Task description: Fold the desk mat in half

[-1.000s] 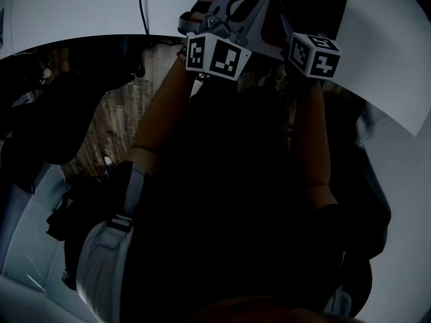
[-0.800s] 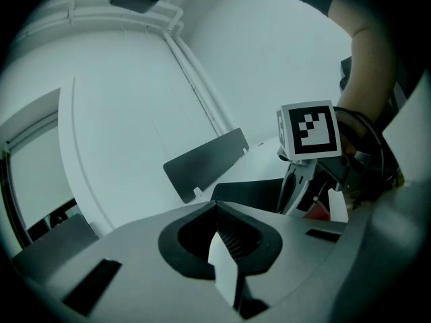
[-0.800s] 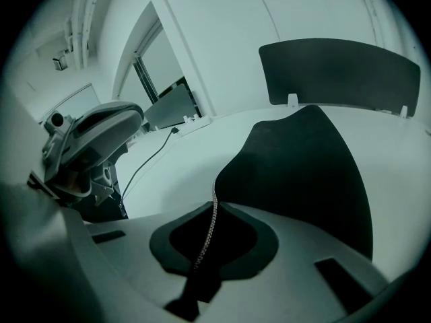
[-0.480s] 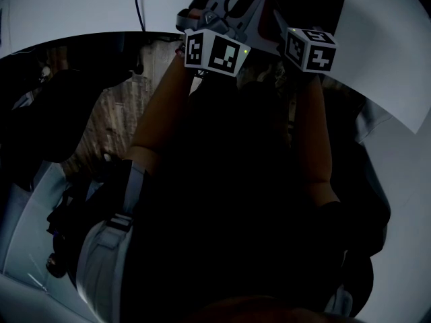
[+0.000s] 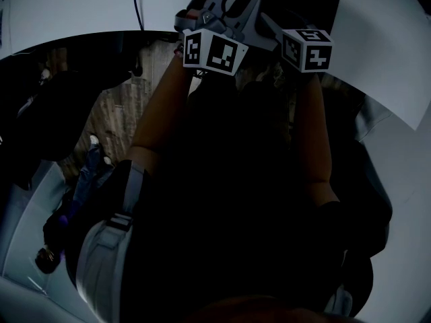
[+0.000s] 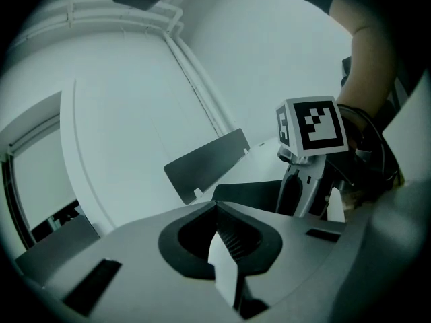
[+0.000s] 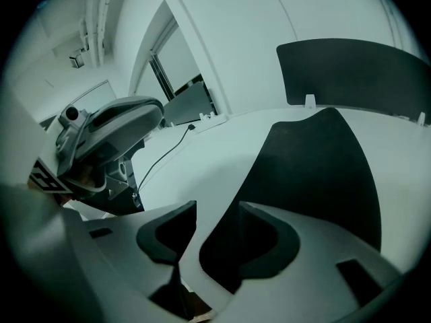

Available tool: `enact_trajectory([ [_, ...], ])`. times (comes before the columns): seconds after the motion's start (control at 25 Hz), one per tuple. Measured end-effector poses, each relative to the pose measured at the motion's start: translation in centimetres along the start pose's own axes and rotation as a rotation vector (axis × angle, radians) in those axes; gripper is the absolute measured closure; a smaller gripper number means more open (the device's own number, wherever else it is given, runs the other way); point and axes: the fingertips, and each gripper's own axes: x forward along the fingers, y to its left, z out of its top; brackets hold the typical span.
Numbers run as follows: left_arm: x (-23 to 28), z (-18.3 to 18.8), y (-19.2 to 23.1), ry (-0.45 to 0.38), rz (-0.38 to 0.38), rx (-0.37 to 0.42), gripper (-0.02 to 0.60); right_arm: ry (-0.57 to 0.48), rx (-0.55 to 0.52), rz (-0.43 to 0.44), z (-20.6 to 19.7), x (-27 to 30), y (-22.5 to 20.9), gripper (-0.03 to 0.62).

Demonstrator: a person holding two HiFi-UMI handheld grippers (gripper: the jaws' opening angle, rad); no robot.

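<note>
Moved: right gripper (image 7: 215,210) jaws are just being spread, gripping nothing.
Left gripper (image 6: 217,207): desk mat (image 6: 225,268), seemingly its pale edge, is being pinched.
Beyond: dark mat surface is being laid on table (image 7: 222,140).
Progress: fold apparently being finished; left release pending.

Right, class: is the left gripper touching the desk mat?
Touching. The left gripper view shows the left gripper with jaws shut on a pale strip of the desk mat.
</note>
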Motion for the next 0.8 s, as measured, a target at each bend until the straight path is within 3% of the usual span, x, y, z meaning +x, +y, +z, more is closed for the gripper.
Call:
enact_trajectory([
  [0.48, -1.6, 3.8, 1.3, -0.009, 0.067, 0.035, 0.569, -0.118, -0.073, 0.011, 3.6, -4.5, 1.0, 0.395],
  [0.8, -2.4, 7.6, 1.5, 0.007, 0.136, 0.022, 0.569, -0.256, -0.270, 0.120, 7.8, -9.9, 2.6, 0.405],
])
